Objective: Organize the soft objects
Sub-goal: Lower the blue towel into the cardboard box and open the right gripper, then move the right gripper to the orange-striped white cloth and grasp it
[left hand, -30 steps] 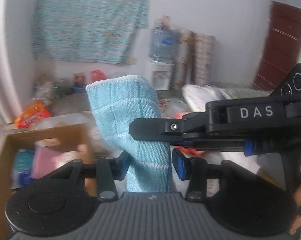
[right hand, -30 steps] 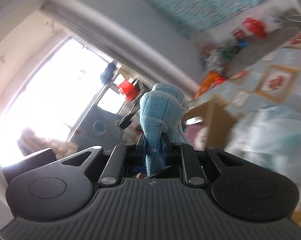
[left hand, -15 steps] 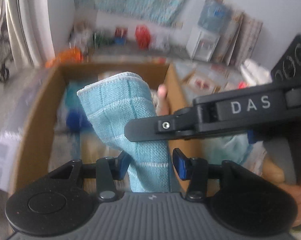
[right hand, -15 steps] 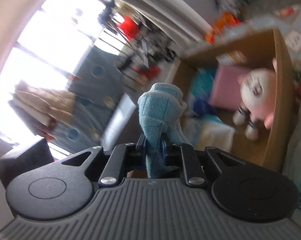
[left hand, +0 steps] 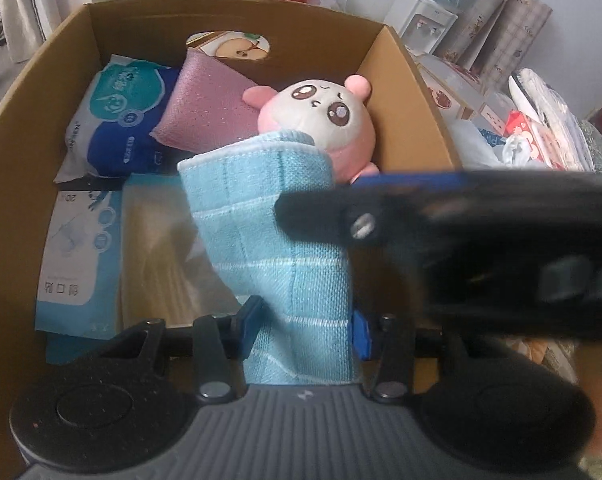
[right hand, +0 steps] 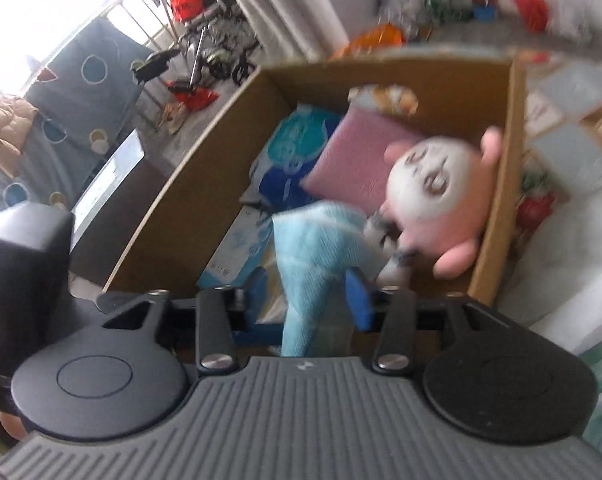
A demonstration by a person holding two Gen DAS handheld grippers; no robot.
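Both tools now over box (left hand: 417, 76), L tool (left hand: 303, 330) clamps cloth (left hand: 277, 240), R tool (right hand: 307, 294) jaws opening round it.

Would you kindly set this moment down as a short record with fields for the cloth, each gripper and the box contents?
cloth: light blue towel, folded, held upright over the cardboard box
left gripper: pads pressed on the towel's lower part
right gripper: jaws opening, towel between them, pads apart from it
box contents: pink plush toy, pink sponge cloth, blue tissue pack, flat packets
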